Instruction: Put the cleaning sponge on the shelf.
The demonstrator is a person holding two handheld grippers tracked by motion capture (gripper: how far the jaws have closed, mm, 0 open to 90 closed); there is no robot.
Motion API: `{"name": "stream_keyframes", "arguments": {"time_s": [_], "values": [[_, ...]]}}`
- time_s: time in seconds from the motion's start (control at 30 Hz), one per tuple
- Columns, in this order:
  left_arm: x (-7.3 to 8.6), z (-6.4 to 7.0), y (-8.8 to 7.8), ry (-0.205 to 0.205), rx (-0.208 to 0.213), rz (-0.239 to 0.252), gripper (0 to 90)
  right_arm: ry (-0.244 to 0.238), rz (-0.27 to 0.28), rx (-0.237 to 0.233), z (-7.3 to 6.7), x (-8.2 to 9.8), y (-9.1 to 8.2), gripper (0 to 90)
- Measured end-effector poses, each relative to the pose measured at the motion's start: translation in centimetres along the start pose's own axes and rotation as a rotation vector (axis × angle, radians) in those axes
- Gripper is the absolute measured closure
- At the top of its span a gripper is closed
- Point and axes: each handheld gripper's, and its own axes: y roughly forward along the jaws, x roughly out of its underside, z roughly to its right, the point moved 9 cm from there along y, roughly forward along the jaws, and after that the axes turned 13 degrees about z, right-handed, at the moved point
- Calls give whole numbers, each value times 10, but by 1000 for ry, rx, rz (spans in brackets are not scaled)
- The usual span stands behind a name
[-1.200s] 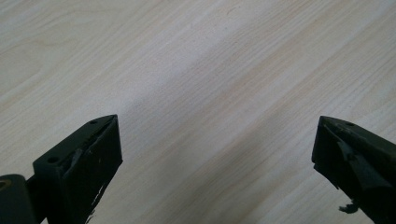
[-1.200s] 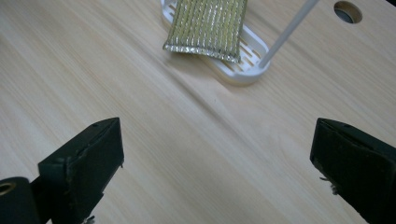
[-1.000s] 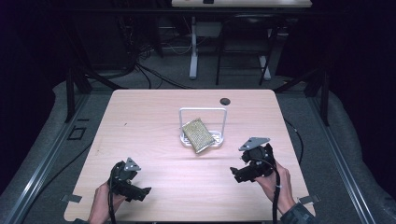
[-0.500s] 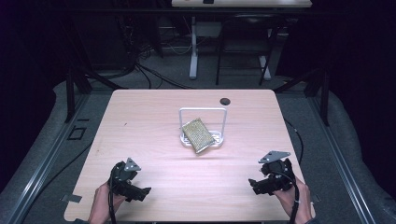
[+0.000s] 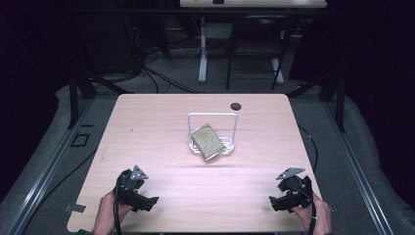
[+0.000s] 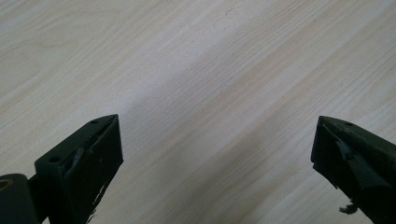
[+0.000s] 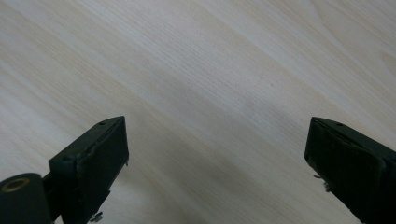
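A gold, glittery scouring pad [image 5: 207,142] leans tilted in a small white wire holder [image 5: 214,115] at the middle of the light wooden table [image 5: 151,127]. My left gripper [image 5: 150,201] rests low at the near left corner, a hand around it, jaws wide apart over bare wood [image 6: 215,140]. My right gripper [image 5: 272,202] sits low at the near right corner in the other hand. Its jaws have just been closing a little but still stand wide apart, with nothing between them [image 7: 217,140]. Both grippers are far from the pad.
A small black round disc [image 5: 236,105] lies near the table's far edge. Dark floor, cables and another table's legs [image 5: 202,54] lie beyond. Black frame rails [image 5: 73,93] run along both sides of the table.
My right gripper moved from near the holder back to the near right corner and came down. The left gripper and the pad stayed put.
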Motion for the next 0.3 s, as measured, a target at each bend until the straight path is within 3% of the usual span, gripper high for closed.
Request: {"name": "stream_keyframes", "arguments": {"time_s": [0.3], "values": [[0, -1, 1, 3, -2, -4, 22, -15, -16, 2, 0, 2, 3, 72]]}}
